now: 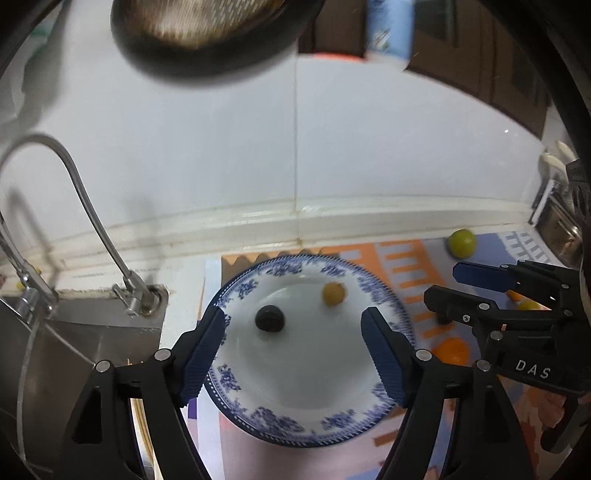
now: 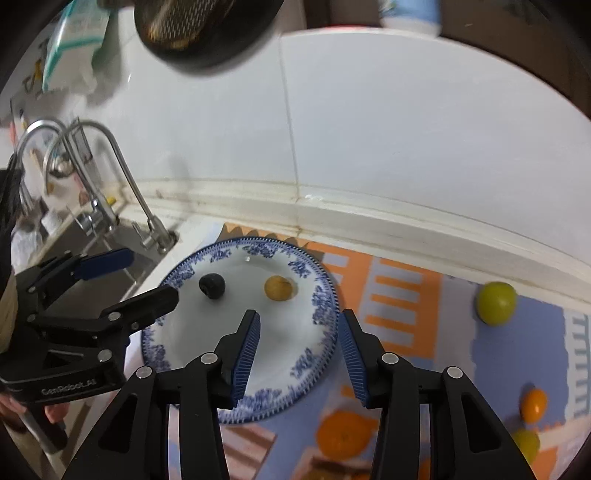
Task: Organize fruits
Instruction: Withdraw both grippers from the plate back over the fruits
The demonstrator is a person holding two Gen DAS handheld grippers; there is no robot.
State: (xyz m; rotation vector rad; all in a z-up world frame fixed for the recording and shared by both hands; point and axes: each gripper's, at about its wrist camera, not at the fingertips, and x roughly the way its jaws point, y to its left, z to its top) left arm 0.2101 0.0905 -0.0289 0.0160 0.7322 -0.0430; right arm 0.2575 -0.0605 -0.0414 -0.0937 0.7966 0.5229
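A blue-and-white plate [image 1: 384,295] [image 2: 321,295] sits on a patterned mat and holds a dark round fruit [image 1: 269,319] [image 2: 212,285] and a small yellow fruit [image 1: 334,294] [image 2: 279,288]. My left gripper [image 1: 295,354] [image 2: 146,275] is open and empty, hovering over the plate. My right gripper [image 2: 299,354] [image 1: 441,284] is open and empty over the plate's right rim. On the mat lie a green fruit [image 1: 461,242] [image 2: 495,302], an orange fruit [image 1: 451,350] [image 2: 343,435], a small orange fruit [image 2: 533,405] and a small yellow fruit [image 2: 526,445].
A steel sink [image 1: 74,343] with a curved tap [image 1: 85,199] [image 2: 122,173] lies left of the plate. A white tiled wall [image 1: 295,147] stands behind. A dark strainer [image 1: 207,33] [image 2: 199,29] hangs above. The patterned mat [image 2: 406,295] covers the counter.
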